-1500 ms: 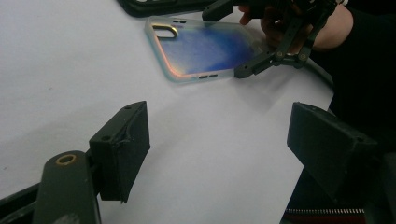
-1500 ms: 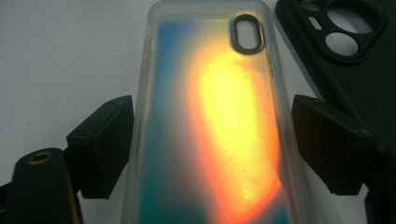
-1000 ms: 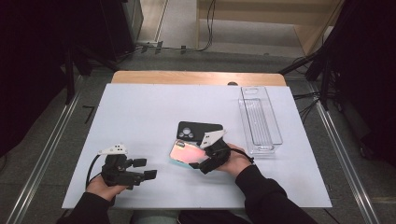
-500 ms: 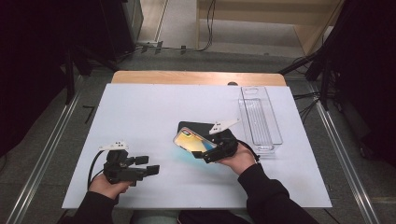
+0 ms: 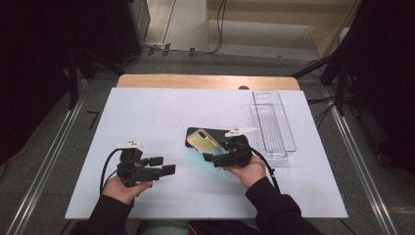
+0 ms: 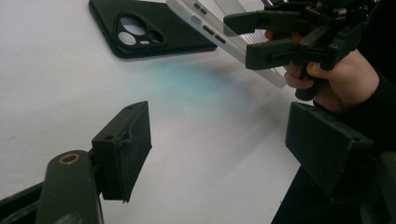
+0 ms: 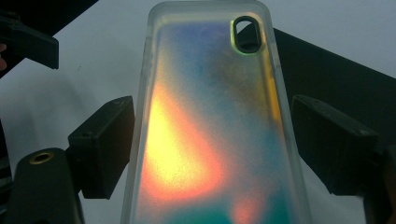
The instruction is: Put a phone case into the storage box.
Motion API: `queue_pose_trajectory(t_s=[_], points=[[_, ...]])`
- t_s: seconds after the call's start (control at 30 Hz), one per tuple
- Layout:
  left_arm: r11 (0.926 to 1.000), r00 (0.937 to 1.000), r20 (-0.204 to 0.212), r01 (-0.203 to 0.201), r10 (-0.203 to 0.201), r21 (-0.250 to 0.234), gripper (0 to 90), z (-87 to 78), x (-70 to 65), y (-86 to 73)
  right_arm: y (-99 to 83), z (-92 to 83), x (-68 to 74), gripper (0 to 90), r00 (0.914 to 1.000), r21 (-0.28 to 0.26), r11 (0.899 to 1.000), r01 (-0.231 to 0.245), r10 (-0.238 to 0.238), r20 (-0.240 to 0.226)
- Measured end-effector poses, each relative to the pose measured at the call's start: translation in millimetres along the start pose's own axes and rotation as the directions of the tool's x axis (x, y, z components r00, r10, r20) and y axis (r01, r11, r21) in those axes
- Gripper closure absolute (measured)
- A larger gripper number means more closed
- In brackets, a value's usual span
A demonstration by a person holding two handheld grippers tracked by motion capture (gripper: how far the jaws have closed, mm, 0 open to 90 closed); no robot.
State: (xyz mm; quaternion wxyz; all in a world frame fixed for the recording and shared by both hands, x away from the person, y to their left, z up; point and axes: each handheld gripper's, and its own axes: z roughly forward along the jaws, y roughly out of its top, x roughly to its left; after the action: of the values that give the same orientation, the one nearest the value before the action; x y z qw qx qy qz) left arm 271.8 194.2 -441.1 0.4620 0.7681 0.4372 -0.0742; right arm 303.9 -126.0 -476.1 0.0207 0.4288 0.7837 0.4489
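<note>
Since a second ago you have lifted the iridescent case (image 5: pixel 207 142) off the black case (image 5: pixel 193 134), and your left tool (image 5: pixel 164 165) has edged rightward. Your right tool (image 5: pixel 211 157) clamps the iridescent case by its sides, tilted above the tabletop (image 5: pixel 147 112). The left tool gapes wide, empty. No writing is readable. A clear tray (image 5: pixel 272 122) sits to the right.

Iridescent phone case (image 7: pixel 210 140) (orange, blue, teal sheen); black phone case (image 6: pixel 149 28); white table (image 5: pixel 161 112)
</note>
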Motion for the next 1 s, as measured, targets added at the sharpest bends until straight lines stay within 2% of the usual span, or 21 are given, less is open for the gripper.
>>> queue_pose_trajectory(t_s=[0.1,0.27,0.3,0.37,0.4,0.43,0.47,0.5,0.57,0.67,0.73,0.77,0.8,0.83,0.87,0.97,1.0], points=[[1.0000,1.0000,-0.002,0.006,-0.006,0.001,22.8,1.7,-0.8,2.8,-0.6,0.9,2.1,15.3,0.9997,-0.002,1.000,-0.022,0.022,0.004],[0.9995,0.9995,0.002,0.030,-0.030,0.012,22.9,6.3,-0.7,14.4,-1.7,3.4,6.9,15.3,0.9980,-0.023,0.999,-0.035,0.036,0.052],[0.9994,0.9994,0.006,0.033,-0.033,0.011,25.4,7.5,-1.1,16.3,-2.4,4.3,7.6,15.3,0.9965,-0.038,0.998,-0.057,0.059,0.059],[0.9992,0.9992,0.010,0.037,-0.037,0.015,25.4,10.9,-1.9,22.6,-2.8,4.7,8.3,15.4,0.9956,-0.048,0.996,-0.070,0.073,0.058],[0.9992,0.9993,0.005,0.036,-0.036,0.014,25.4,13.3,-3.0,27.6,-3.8,6.3,10.8,15.4,0.9927,-0.071,0.993,-0.094,0.099,0.068],[0.9992,0.9993,0.005,0.036,-0.036,0.014,25.4,13.3,-3.0,27.6,-3.8,6.3,10.8,15.4,0.9927,-0.071,0.993,-0.094,0.099,0.068],[0.9992,0.9994,-0.013,0.034,-0.033,0.020,25.4,14.6,-4.4,31.3,-3.8,6.8,11.7,15.3,0.9922,-0.078,0.992,-0.099,0.104,0.068],[0.9996,0.9987,-0.045,0.026,-0.025,0.012,25.4,15.7,-7.2,35.5,-3.9,7.0,14.7,15.3,0.9894,-0.094,0.991,-0.094,0.103,0.102],[0.9997,0.9981,-0.056,0.024,-0.024,0.008,25.5,16.9,-10.3,39.9,-4.9,7.4,16.4,15.3,0.9879,-0.107,0.990,-0.092,0.104,0.115],[0.9996,0.9982,-0.056,0.023,-0.023,0.014,25.4,19.1,-11.8,43.7,-6.2,8.7,15.9,15.3,0.9867,-0.116,0.986,-0.118,0.129,0.099],[0.9989,0.9968,-0.067,0.045,-0.045,0.010,25.4,23.4,-12.5,50.7,-6.7,9.7,15.5,15.3,0.9837,-0.139,0.979,-0.148,0.160,0.082],[0.9989,0.9968,-0.067,0.045,-0.045,0.010,25.4,23.4,-12.5,50.7,-6.7,9.7,15.5,15.3,0.9837,-0.139,0.979,-0.148,0.160,0.082],[0.9990,0.9966,-0.070,0.045,-0.044,0.008,25.4,24.5,-12.3,53.1,-6.6,9.7,15.8,15.3,0.9823,-0.150,0.976,-0.159,0.171,0.075],[0.9989,0.9963,-0.072,0.048,-0.048,0.001,25.4,27.0,-11.2,57.4,-6.1,10.0,15.9,15.3,0.9815,-0.166,0.970,-0.178,0.187,0.040],[0.9989,0.9963,-0.072,0.048,-0.048,0.001,25.4,27.0,-11.2,57.4,-6.1,10.0,15.9,15.3,0.9815,-0.166,0.970,-0.178,0.187,0.040],[0.9975,0.9942,-0.080,0.071,-0.071,-0.003,25.4,34.8,-6.5,62.4,-9.0,12.4,13.3,15.3,0.9753,-0.200,0.956,-0.214,0.221,0.013],[0.9975,0.9942,-0.080,0.071,-0.071,-0.003,25.4,34.8,-6.5,62.4,-9.0,12.4,13.3,15.3,0.9753,-0.200,0.956,-0.214,0.221,0.013]])
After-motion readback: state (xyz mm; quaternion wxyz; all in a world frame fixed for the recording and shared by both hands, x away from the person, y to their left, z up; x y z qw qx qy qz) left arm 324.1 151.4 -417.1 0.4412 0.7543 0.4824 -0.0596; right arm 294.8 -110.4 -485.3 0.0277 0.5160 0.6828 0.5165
